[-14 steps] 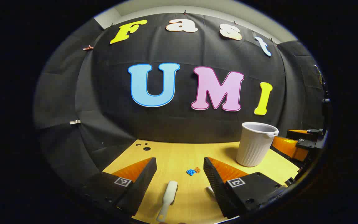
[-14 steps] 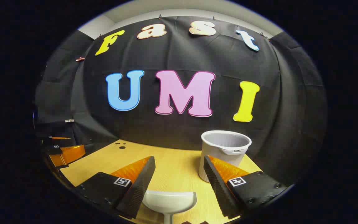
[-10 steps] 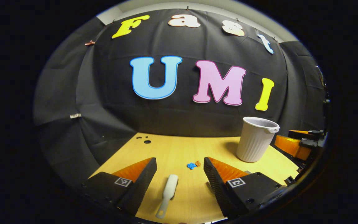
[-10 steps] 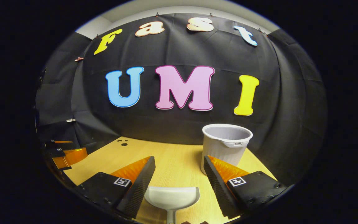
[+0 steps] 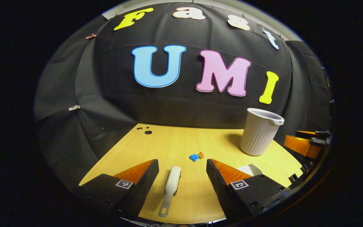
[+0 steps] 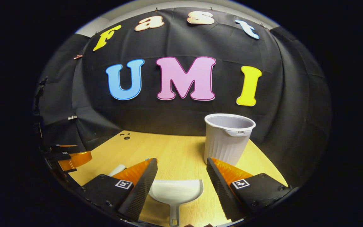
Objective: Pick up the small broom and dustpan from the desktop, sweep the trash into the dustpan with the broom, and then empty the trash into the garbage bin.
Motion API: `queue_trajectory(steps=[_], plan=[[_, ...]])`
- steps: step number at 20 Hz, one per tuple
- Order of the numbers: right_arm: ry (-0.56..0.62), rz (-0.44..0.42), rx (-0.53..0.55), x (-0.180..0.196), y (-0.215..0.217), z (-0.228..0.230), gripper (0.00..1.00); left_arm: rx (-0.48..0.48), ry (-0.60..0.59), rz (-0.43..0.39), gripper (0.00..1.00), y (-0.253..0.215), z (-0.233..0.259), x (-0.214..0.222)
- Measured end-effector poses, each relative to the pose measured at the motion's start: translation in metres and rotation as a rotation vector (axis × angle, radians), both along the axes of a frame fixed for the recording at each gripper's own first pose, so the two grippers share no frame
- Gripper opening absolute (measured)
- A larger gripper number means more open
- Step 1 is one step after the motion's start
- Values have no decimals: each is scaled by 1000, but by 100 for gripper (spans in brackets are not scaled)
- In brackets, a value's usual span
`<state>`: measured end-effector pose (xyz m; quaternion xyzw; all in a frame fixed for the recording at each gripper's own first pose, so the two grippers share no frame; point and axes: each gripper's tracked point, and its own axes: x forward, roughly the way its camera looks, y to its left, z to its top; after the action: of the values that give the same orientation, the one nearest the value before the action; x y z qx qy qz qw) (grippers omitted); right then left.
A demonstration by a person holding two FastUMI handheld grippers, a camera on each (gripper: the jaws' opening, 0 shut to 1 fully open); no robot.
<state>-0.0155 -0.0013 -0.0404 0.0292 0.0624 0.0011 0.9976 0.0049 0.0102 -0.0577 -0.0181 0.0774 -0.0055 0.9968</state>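
In the left gripper view, the left gripper (image 5: 182,175) hangs with jaws spread over the bench (image 5: 169,145); the small white broom (image 5: 170,188) lies between them, long axis running straight ahead, handle nearest. Trash (image 5: 196,156) sits beyond, the garbage bin (image 5: 260,132) farther right.

In the right gripper view, the right gripper (image 6: 182,175), jaws spread, straddles the white dustpan (image 6: 175,193), its handle pointing back toward the camera.

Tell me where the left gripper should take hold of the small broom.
Grip the small broom at its slim handle, the near end. It lies flat on the desktop, pointing lengthwise between the open jaws of the left gripper, so likely come straight down and close across the handle's narrow sides.
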Motion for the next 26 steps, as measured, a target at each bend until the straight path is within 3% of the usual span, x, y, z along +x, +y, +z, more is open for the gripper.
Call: queue_trajectory(steps=[7, 12, 26], plan=[[67, 9, 33, 1, 1, -20, 98, -20, 182, -46, 96, 4, -50, 16], [83, 24, 23, 3, 3, -27, 97, 30, 330, -94, 96, 8, -102, 30], [169, -36, 75, 8, -17, -57, 97, 129, 718, -100, 96, 33, -202, 68]])
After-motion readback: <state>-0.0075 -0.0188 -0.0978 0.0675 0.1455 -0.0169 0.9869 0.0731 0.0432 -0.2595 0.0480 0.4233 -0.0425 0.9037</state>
